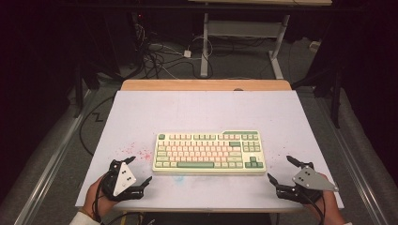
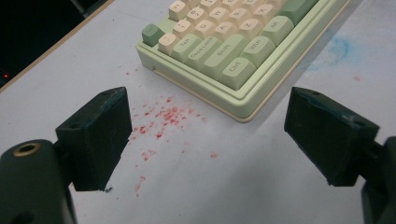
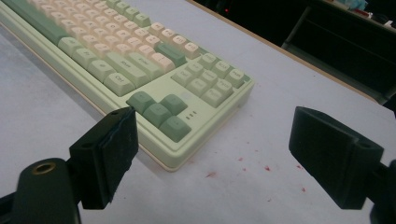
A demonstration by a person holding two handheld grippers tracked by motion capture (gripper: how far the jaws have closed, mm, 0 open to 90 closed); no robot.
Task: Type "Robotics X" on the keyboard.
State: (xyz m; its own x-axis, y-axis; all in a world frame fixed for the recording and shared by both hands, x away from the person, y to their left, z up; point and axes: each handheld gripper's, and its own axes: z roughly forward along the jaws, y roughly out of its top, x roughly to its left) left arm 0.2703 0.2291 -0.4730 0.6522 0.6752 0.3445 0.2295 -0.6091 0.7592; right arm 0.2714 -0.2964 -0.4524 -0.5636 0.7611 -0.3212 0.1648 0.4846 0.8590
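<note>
Flanking the keyboard mid-table — left gripper and right gripper both spread wide, holding nothing. Best close in on its short ends evenly, jaws low — avoid pressing keys.

High view looks down from above; both gripper views closely share the keyboard.

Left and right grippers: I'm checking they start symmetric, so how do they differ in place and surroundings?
The left gripper sits by the keyboard's Ctrl corner, the right gripper by its arrow-key corner. Dense red specks lie before the left; only sparse ones before the right. Both are open, empty, and clear of the keyboard.
</note>
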